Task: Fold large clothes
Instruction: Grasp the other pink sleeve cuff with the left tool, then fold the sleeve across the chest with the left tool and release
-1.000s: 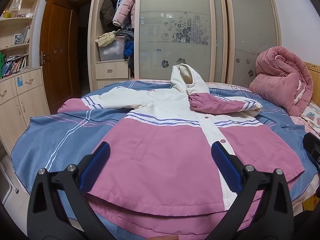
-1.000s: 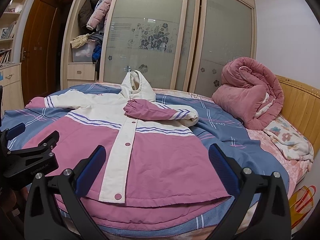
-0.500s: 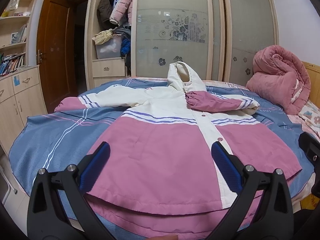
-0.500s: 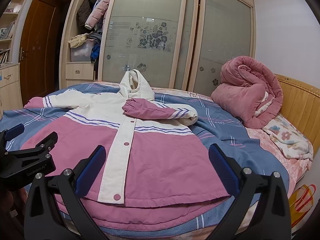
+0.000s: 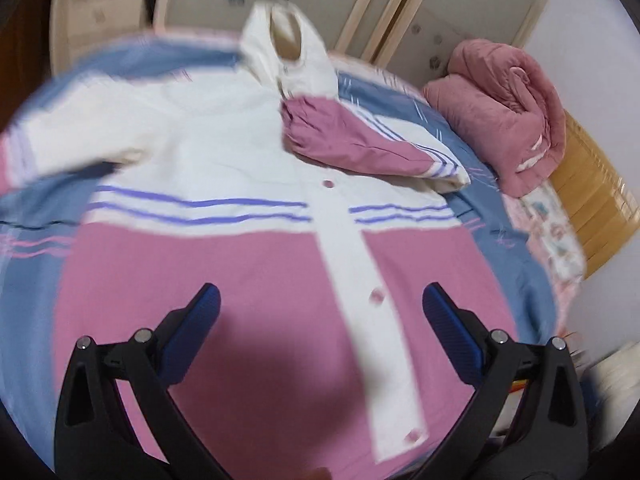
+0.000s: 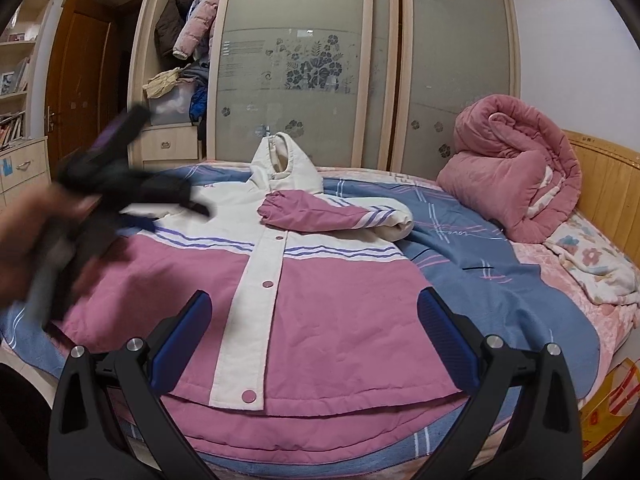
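Both tools, left tool point(image 5: 320, 312) and right tool point(image 6: 314, 316), gape empty above the soft, bulky padded jacket point(image 6: 320, 304), best pinched at its outstretched sleeve point(image 5: 92, 136)

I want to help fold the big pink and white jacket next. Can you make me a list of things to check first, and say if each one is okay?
1. Left gripper open and empty: ok.
2. Right gripper open and empty: ok.
3. Jacket lying flat, front up, snaps closed: ok.
4. One sleeve already folded across the chest: ok.
5. Other sleeve folded in: not ok, it lies spread out sideways.
6. Left wrist view sharp enough to aim: not ok, it is blurred.
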